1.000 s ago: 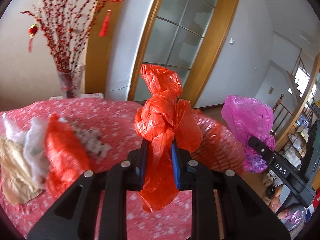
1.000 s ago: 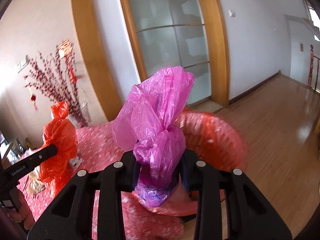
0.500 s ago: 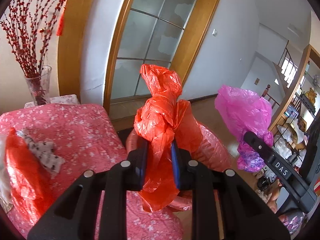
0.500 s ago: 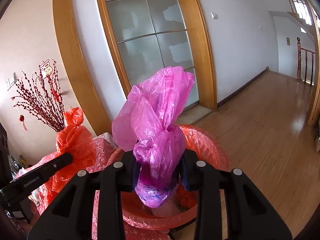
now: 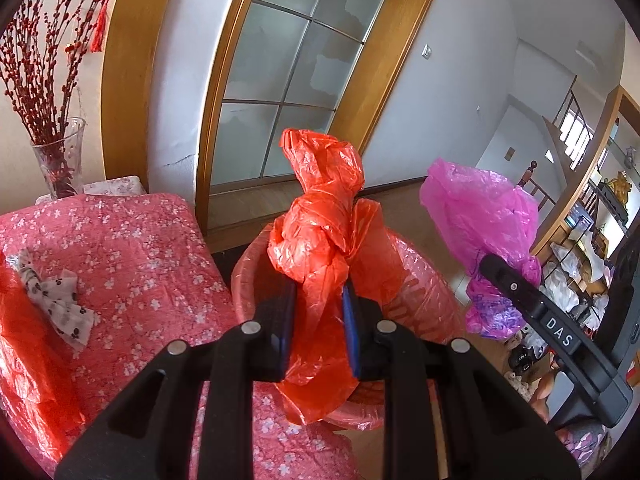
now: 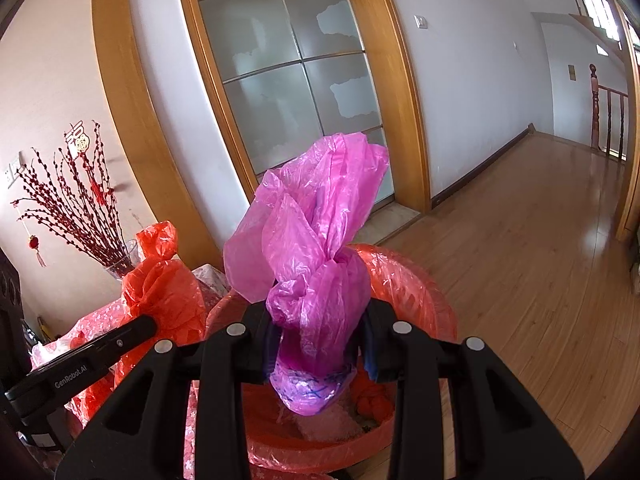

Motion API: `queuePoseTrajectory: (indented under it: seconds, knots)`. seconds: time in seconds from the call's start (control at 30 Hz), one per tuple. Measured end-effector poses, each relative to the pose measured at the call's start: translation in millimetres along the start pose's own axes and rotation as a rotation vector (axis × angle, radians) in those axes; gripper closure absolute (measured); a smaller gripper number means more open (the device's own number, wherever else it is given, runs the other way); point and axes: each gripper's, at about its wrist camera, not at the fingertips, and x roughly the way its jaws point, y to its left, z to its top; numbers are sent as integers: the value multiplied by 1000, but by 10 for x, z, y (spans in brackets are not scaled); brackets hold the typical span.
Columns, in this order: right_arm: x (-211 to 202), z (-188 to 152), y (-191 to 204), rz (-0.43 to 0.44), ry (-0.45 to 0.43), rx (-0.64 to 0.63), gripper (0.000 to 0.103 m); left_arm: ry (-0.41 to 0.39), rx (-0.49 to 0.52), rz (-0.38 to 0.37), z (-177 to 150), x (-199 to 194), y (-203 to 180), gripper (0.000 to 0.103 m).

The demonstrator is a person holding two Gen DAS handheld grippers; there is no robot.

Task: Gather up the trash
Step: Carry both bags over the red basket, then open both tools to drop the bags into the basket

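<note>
My left gripper (image 5: 319,322) is shut on a knotted orange plastic bag (image 5: 324,216) and holds it above the near rim of a bin lined with a red bag (image 5: 420,276). My right gripper (image 6: 318,344) is shut on a knotted pink plastic bag (image 6: 316,240) and holds it over the same bin (image 6: 404,280). The pink bag (image 5: 484,216) also shows at the right of the left wrist view, and the orange bag (image 6: 164,280) at the left of the right wrist view. Some trash lies inside the bin (image 6: 372,400).
A table with a pink flowered cloth (image 5: 132,240) stands left of the bin. On it lie a spotted crumpled tissue (image 5: 56,300) and another orange bag (image 5: 28,360). A glass vase of red twigs (image 5: 60,156) stands at the back. Wooden floor (image 6: 540,260) stretches to the right.
Both grippers have swung right from over the table to the bin, each still holding its bag. The bin's opening has come into view under them.
</note>
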Motion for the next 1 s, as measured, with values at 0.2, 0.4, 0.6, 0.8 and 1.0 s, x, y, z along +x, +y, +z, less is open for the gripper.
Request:
queuePoseTrajectory:
  seconds: [0.2,0.4,0.6,0.8,1.0]
  knots:
    - [108,47,-70,5,9,36,61,11,-2,-9,25,123,-46,72]
    - [151,-5,-128,-20,21,47,45,23,-13,36,-28,160,37,62]
    - [81,-104,-119,-64,8,33,39,-12,-12,121,-181,-63,256,55]
    - [-8,-174,114,-70,-12,-51,39,-50,14,194,-324,-366,410,52]
    - [-50,-239,382,-22,-1,-108,39,-87,22,268,-480,-736,597,50]
